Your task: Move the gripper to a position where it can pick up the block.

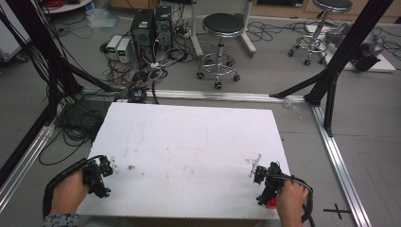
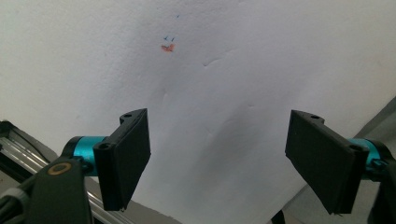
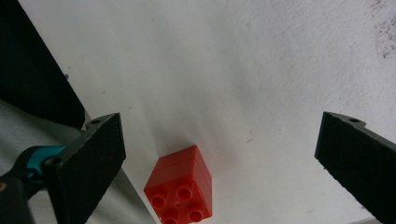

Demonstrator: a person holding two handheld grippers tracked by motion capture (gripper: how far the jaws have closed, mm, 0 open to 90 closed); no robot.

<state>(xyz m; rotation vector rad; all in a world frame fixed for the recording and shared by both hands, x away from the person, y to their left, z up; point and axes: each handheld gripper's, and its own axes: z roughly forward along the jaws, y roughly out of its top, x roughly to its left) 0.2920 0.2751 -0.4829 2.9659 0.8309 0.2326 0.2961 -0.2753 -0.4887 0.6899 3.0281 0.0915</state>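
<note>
Left tool (image 2: 217, 161): jaws apart, empty, over tabletop (image 1: 189, 142) near-left corner. Right tool (image 3: 219, 158): jaws apart, over red brick (image 3: 180, 186) at near-right corner, by the edge. Brick prob. light, rigid, smooth plastic; grip opp. flat sides, below studs.

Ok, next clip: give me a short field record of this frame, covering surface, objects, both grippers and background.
surface: white table, scuffed, with faint marks
object: red brick, studs up, near the table's near right edge
left gripper: open, over bare table, holding nothing
right gripper: open, jaws either side of the brick, apart from it
hands: one on each gripper, at the near corners
background: stools, computer towers, cables on the floor
</note>
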